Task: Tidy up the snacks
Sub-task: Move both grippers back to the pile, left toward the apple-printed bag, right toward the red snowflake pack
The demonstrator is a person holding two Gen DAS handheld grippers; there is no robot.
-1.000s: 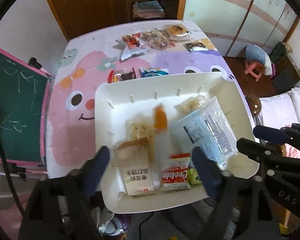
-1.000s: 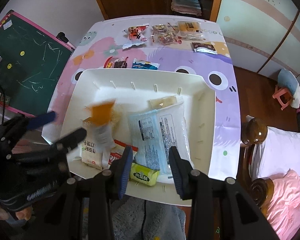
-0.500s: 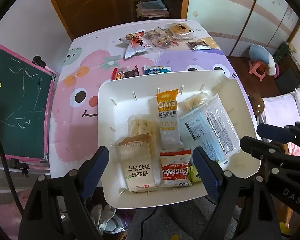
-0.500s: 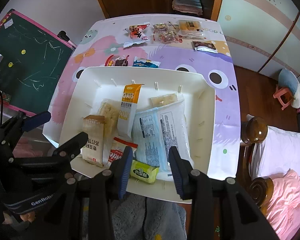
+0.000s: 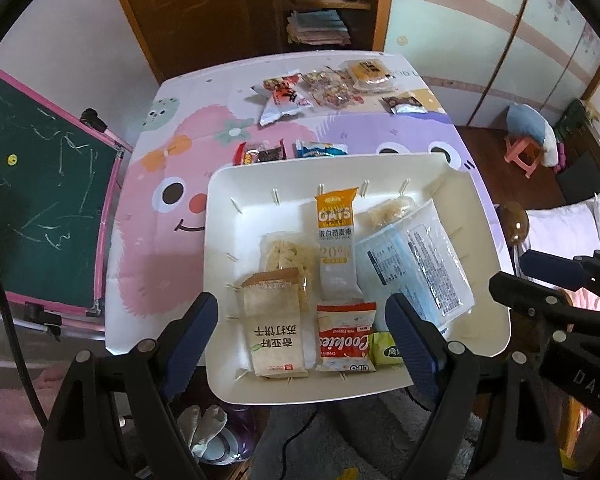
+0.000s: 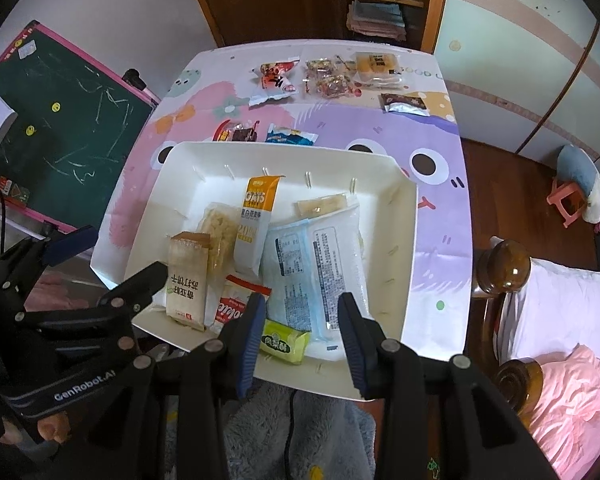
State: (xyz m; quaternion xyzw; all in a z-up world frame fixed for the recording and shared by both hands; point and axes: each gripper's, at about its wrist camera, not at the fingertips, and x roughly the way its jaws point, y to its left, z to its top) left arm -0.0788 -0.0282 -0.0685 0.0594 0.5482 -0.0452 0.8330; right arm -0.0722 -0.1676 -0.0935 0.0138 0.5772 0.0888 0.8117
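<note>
Hovering above white rectangular plastic tray [image 5: 220, 240]: left gripper [image 5: 302, 334] spread wide, empty; right gripper [image 6: 302, 320] part-open, empty. Tray holding about seven packets, orange-topped oat bar wrapper [image 5: 336, 240] among them. Six packets left on cartoon-print tablecloth [image 5: 148, 208] beyond. Roughly half sorted.

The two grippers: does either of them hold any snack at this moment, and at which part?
Nothing is held. The left gripper and the right gripper both hang open above the white tray, with no packet between their pads.
</note>
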